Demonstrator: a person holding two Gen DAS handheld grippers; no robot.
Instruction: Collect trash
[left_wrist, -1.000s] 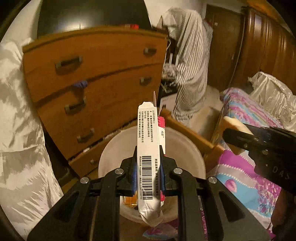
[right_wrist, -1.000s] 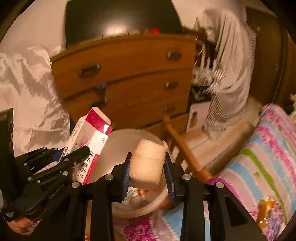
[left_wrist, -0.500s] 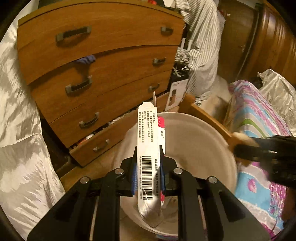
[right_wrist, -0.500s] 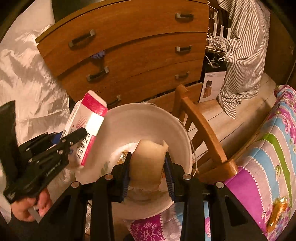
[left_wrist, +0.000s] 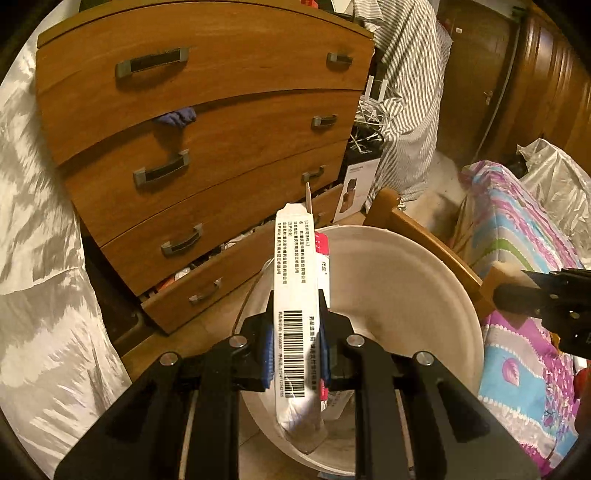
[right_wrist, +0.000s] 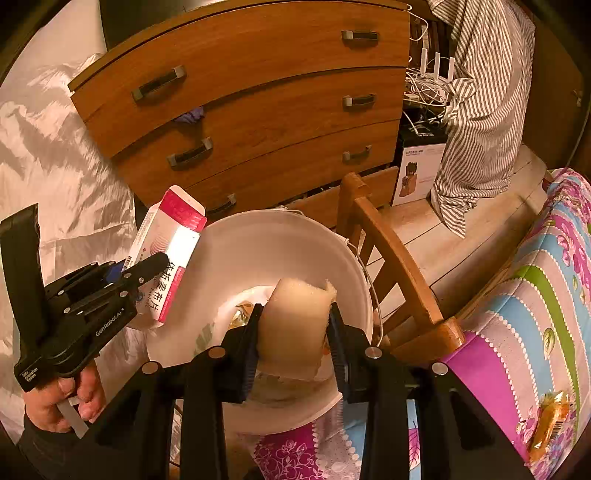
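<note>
White plastic bucket (right_wrist: 280, 236) on the floor is the bin, sitting between the brown wooden chest of drawers (right_wrist: 258, 92) and the wooden chair frame (right_wrist: 391, 258), with wrappers already at the bottom. Left gripper (left_wrist: 295, 347) is clamped narrow on a flat white-and-pink cardboard box with a barcode (left_wrist: 295, 280), held over the near-left rim; right gripper (right_wrist: 293, 332) pinches a pale beige foam sponge block (right_wrist: 295, 325) above the bucket's middle. Drop step looks due: I'd release the sponge first since it is already centred, then nudge the box further inward before letting go (its far end pokes past the rim line in the left view, so it could tip out over the edge). Keep the two tools apart; they are near each other over one opening. Room is tight: chair rail just beside the bucket on the right, the open bottom drawer (left_wrist: 207, 288) behind, the floral quilt (right_wrist: 535, 295) on the near side. Lifting straight up looks like the clean exit.
</note>
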